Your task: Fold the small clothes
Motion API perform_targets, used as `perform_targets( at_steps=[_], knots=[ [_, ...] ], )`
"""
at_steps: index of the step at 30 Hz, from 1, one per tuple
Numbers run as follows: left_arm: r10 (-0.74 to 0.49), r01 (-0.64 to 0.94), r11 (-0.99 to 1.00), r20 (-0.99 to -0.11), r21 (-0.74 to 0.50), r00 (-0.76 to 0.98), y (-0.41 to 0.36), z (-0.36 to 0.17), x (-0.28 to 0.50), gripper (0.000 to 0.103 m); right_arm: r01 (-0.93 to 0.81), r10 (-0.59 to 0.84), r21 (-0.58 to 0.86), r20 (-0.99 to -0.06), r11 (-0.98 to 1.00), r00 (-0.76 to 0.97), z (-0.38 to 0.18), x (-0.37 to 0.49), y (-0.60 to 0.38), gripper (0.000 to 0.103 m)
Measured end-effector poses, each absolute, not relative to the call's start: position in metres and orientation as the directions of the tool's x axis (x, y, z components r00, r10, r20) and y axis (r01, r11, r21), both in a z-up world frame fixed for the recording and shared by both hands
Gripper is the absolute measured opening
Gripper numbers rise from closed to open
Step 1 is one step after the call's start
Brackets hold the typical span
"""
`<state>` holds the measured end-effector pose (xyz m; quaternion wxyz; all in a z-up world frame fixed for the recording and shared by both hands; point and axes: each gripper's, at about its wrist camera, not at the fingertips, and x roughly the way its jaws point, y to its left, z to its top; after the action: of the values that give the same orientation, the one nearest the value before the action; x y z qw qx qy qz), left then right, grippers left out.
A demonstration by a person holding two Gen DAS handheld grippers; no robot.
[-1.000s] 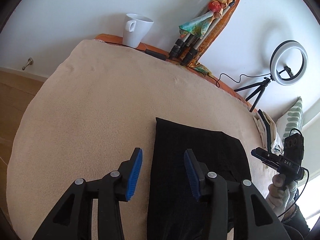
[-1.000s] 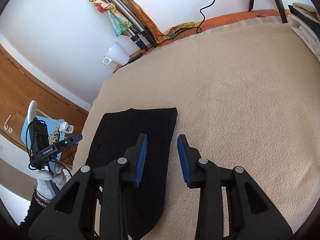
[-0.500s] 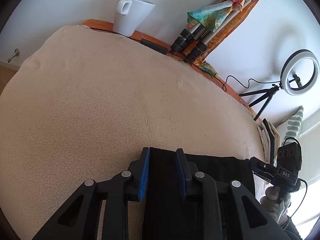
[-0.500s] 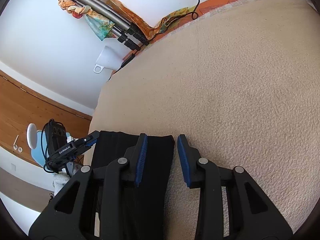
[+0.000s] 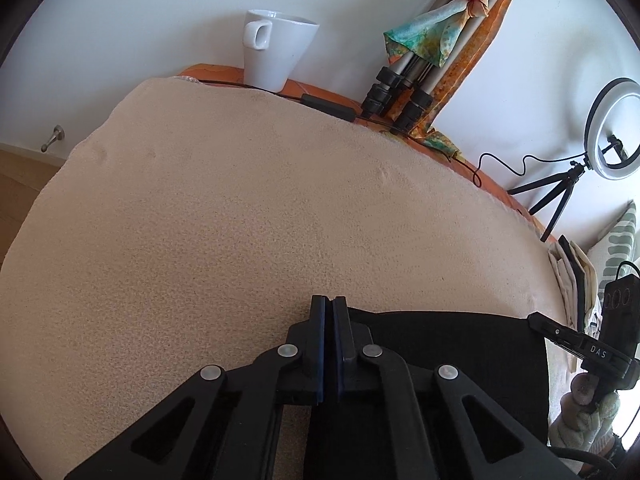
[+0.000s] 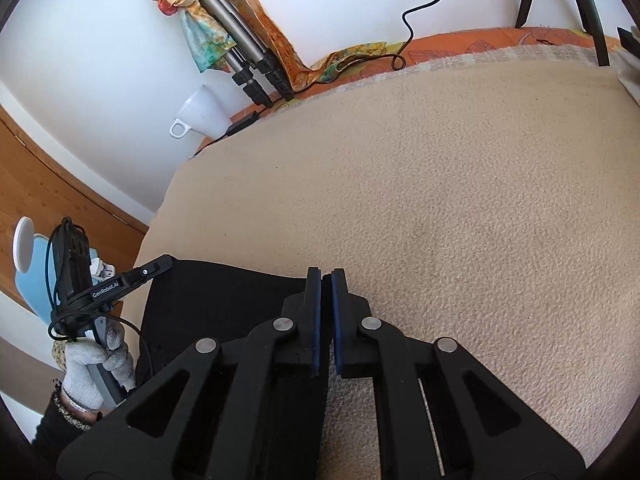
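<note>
Left gripper [image 5: 329,308] and right gripper [image 6: 326,280] have just clamped their jaws on the black cloth's [image 5: 440,344] two far corners.

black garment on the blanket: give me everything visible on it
The black garment is a small dark piece of matte, finely textured fabric, lying flat on the beige fleece blanket with a straight far edge and squared corners. Its near part is hidden behind the tools. The left gripper is shut on its far left corner, the right gripper on the far right corner. No print or label shows.
</note>
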<state>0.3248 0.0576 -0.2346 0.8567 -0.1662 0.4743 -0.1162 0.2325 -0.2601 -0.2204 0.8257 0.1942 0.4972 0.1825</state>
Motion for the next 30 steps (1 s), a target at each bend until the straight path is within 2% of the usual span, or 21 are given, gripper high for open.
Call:
perform_targets(
  at_steps=[2, 5, 6, 10, 11, 12, 13, 14, 24, 30],
  knots=[
    [-0.329, 0.024, 0.927, -0.782, -0.374, 0.529, 0.06, -0.23, 0.323, 0.007, -0.098, 0.486, 0.496, -0.762, 0.863, 0.427, -0.221, 0.234, -0.26, 0.006],
    [-0.33, 0.021, 0.923, -0.764, -0.384, 0.554, 0.072, -0.217, 0.312, 0.017, -0.076, 0.431, 0.449, -0.779, 0.891, 0.455, -0.213, 0.231, -0.268, 0.008],
    [-0.338, 0.024, 0.92, -0.76, -0.392, 0.554, 0.076, -0.212, 0.308, 0.025, -0.072, 0.436, 0.455, -0.778, 0.888, 0.453, -0.21, 0.229, -0.273, 0.008],
    [-0.361, 0.041, 0.912, -0.753, -0.407, 0.55, 0.087, -0.197, 0.281, 0.037, -0.065, 0.484, 0.513, -0.749, 0.856, 0.452, -0.195, 0.214, -0.292, 0.01],
    [-0.373, 0.04, 0.907, -0.753, -0.42, 0.542, 0.09, -0.195, 0.273, 0.039, -0.067, 0.494, 0.525, -0.742, 0.849, 0.452, -0.192, 0.208, -0.295, 0.015],
    [-0.386, 0.039, 0.9, -0.752, -0.434, 0.534, 0.092, -0.194, 0.265, 0.045, -0.069, 0.506, 0.536, -0.735, 0.841, 0.451, -0.189, 0.202, -0.298, 0.025],
    [-0.394, 0.033, 0.895, -0.753, -0.445, 0.526, 0.094, -0.193, 0.256, 0.052, -0.069, 0.515, 0.546, -0.729, 0.835, 0.451, -0.187, 0.196, -0.3, 0.029],
    [-0.403, 0.023, 0.888, -0.751, -0.46, 0.523, 0.097, -0.193, 0.246, 0.054, -0.068, 0.523, 0.556, -0.724, 0.828, 0.45, -0.186, 0.19, -0.302, 0.034],
    [-0.498, -0.191, 0.748, -0.727, -0.636, 0.473, 0.117, -0.221, 0.137, 0.064, -0.045, 0.635, 0.671, -0.676, 0.74, 0.373, -0.199, 0.154, -0.308, 0.035],
    [-0.524, -0.278, 0.648, -0.68, -0.709, 0.513, 0.107, -0.238, 0.103, 0.064, -0.026, 0.662, 0.701, -0.66, 0.713, 0.355, -0.209, 0.154, -0.306, 0.04]
  ],
)
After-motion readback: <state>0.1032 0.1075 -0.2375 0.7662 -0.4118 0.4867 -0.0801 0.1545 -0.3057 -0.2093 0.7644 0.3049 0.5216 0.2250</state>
